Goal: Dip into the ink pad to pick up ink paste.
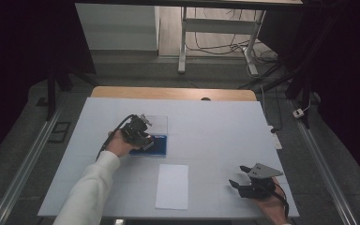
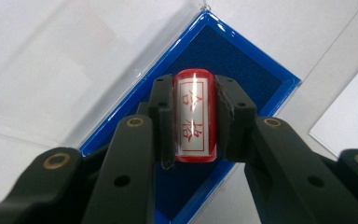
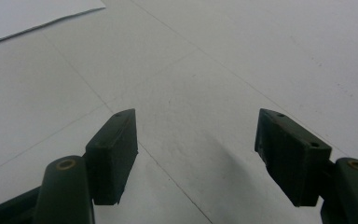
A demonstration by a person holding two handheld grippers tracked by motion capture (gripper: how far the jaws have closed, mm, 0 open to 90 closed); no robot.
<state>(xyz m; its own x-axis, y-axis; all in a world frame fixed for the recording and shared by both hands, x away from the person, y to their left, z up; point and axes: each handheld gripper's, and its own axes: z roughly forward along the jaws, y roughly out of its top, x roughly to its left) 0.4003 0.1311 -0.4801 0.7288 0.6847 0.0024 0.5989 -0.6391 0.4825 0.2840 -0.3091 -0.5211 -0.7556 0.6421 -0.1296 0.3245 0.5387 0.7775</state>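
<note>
A red stamp (image 2: 194, 116) with a white label and red characters sits between my left gripper's jaws, which are shut on it. It hangs over the dark pad of a blue ink-pad case (image 2: 242, 60), whose clear lid (image 2: 74, 70) lies folded open beside it. From the high view, the left gripper (image 1: 143, 136) is over that blue case (image 1: 157, 147) at the table's middle left. My right gripper (image 1: 238, 176) rests open near the front right of the table, with bare table between its fingers (image 3: 114, 154).
A white sheet of paper (image 1: 172, 186) lies at the front centre of the white table (image 1: 215, 126), between the two grippers; its corner (image 3: 28, 14) appears in the right gripper view. Beyond the table's far wooden edge are desk legs and cables on the floor.
</note>
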